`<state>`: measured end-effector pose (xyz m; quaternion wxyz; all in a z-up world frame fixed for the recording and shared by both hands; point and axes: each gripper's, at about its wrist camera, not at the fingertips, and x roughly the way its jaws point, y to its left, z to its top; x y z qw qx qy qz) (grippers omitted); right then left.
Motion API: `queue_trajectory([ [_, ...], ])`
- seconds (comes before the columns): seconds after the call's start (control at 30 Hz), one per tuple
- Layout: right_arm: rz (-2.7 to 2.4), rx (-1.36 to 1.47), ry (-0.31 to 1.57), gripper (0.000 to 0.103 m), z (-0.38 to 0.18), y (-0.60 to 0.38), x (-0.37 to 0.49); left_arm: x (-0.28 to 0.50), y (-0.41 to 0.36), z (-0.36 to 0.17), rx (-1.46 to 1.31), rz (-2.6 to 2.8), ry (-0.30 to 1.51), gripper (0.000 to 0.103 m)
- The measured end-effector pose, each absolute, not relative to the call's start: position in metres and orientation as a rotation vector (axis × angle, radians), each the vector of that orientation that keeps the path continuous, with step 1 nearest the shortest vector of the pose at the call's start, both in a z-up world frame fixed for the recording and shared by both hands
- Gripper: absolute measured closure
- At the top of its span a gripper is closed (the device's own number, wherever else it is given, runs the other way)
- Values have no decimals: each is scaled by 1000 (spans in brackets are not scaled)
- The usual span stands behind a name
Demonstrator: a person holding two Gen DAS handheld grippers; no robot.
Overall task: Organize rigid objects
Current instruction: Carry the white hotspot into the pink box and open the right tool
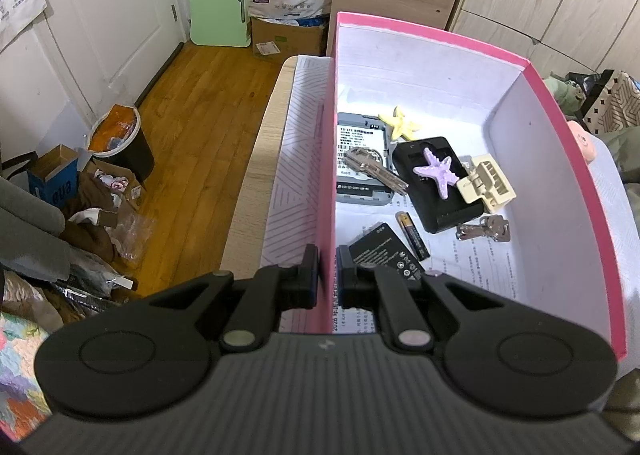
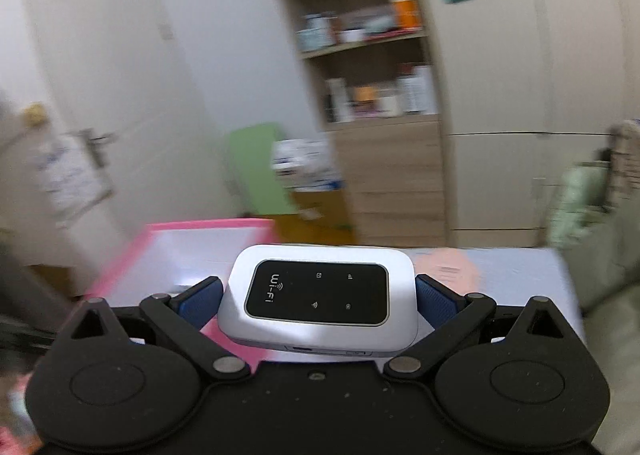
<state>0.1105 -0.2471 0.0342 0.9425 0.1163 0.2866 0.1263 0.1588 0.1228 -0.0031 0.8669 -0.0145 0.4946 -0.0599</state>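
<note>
Left gripper (image 1: 327, 271) is clamped right on the near end of the pink box (image 1: 560, 103)'s left wall, one finger outside, one inside. Right gripper (image 2: 318, 295) is pinching a white Wi-Fi router (image 2: 320, 295) by its sides, up in the air with the box behind it on the left. Inside the box, going back: a black battery pack (image 1: 384, 251), an AA battery (image 1: 413, 236), keys (image 1: 486, 228), a black charger (image 1: 436, 183) with a purple starfish (image 1: 436, 172) on top, a cream clip (image 1: 486, 183), then a yellow starfish (image 1: 400, 123).
</note>
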Motion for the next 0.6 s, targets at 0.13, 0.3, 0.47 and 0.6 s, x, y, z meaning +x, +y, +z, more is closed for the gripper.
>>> queue_trajectory([
  [0.13,424,212,586,1,60,-197,118,158,123,-4,-27,-123,1031,95],
  [0.3,574,201,659,1,69,-135,142,158,119,-3,-15,-118,1029,95],
  [0.47,624,206,790,1,57,-91,174,158,118,-3,-5,-122,1035,95],
  [0.6,604,205,880,1,35,-74,194,160,117,-2,-3,-124,1042,96],
])
